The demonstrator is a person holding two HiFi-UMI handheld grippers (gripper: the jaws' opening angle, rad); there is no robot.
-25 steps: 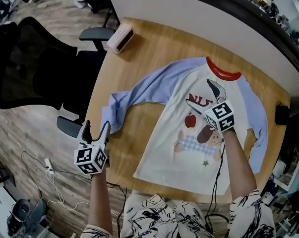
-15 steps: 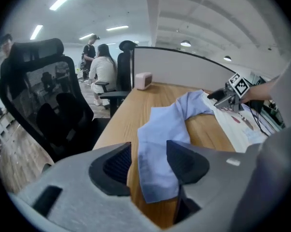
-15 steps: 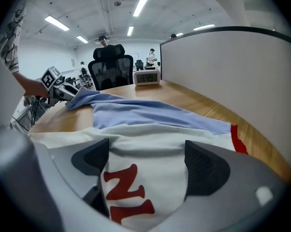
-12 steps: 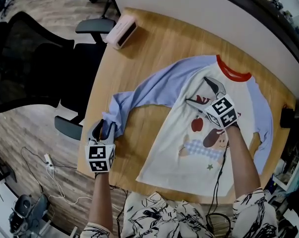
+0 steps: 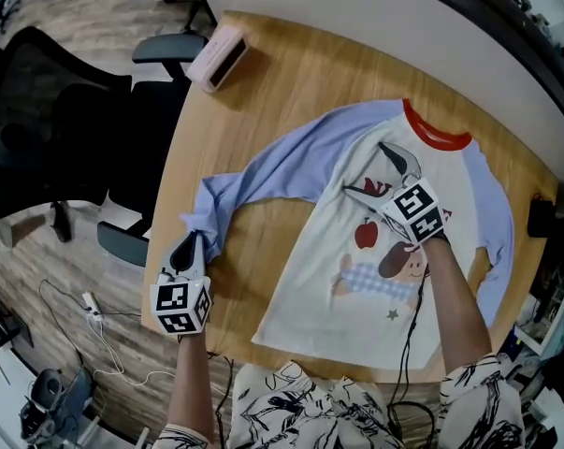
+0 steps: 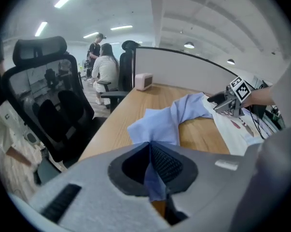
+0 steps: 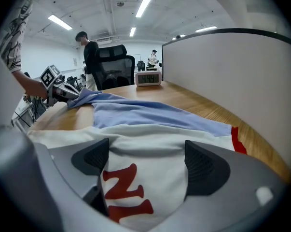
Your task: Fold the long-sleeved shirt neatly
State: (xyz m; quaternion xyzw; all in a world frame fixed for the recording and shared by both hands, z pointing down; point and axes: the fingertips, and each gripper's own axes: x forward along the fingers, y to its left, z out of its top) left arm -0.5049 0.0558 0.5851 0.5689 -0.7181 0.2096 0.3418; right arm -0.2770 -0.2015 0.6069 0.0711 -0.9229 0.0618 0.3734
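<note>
Blue cloth is what your left hand-held gripper [image 6: 152,170] has hold of. Its jaws have just been closing and now pinch the cuff [image 5: 203,221] of the long sleeve [image 5: 277,168], close to the near-left edge of the wooden desk [image 5: 291,82]. The shirt [image 5: 398,260] lies face up and spread on that desk, red collar away from you. This sleeve stretches out to your left and is a little rumpled near its end. Your right hand-held gripper [image 5: 368,170] sits over the chest with its jaws wide apart. White fabric and the red lettering [image 7: 123,192] show between the pads, but nothing is pinched there. Whether the tips press on the cloth is not clear.

The step looks to be the first sleeve fold. Check that the grip takes both layers of the cuff, not only a corner. Lift just enough to clear the desk, then carry the cuff across the body in a low arc so the sleeve lies down without twisting. Use the right tips as an anchor near the shoulder seam, so the body does not slide after the sleeve. Set the cuff down flat before you let go; a crease trapped now will likely show in every later fold.
</note>
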